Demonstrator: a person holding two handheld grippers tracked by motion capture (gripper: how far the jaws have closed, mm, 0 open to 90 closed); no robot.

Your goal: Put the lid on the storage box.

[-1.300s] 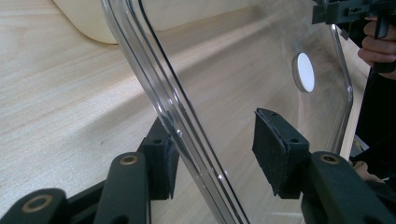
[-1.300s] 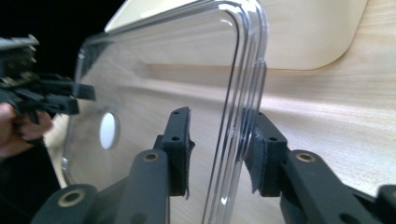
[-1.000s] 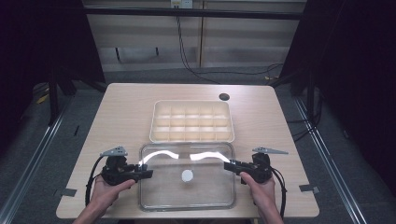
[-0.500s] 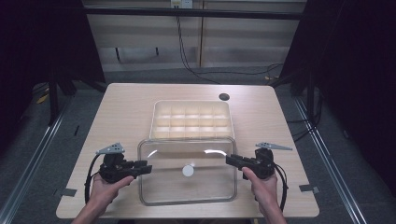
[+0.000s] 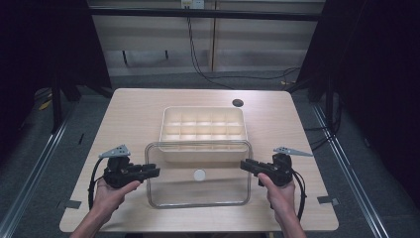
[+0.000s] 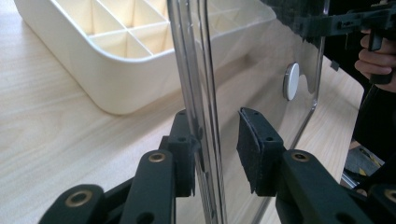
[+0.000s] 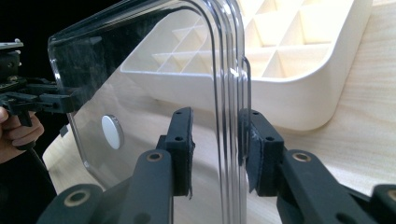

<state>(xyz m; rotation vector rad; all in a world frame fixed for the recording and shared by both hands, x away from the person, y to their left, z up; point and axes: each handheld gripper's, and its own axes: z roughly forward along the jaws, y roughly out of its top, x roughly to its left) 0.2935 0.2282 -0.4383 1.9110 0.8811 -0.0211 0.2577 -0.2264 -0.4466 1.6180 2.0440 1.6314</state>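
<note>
**Clear lid held by its two short edges in front of the divided tray**

The wooden surface [image 5: 133, 114] carries a cream divided tray [image 5: 203, 130] at its middle. A clear lid [image 5: 198, 173] with a small white knob [image 5: 199, 174] at its centre is seen just in front of the tray, its far edge overlapping the tray's near wall. The lid's left edge is taken between the jaws of the left tool [image 5: 154, 172], which have just been closing; one pad is pressed on the rim, while a gap is seen at the other pad [image 6: 252, 149]. The lid's right edge is gripped by the right tool [image 5: 244, 165], its jaws set narrowly about the rim. Each tool is held in a hand at the near side of the tray.
</note>
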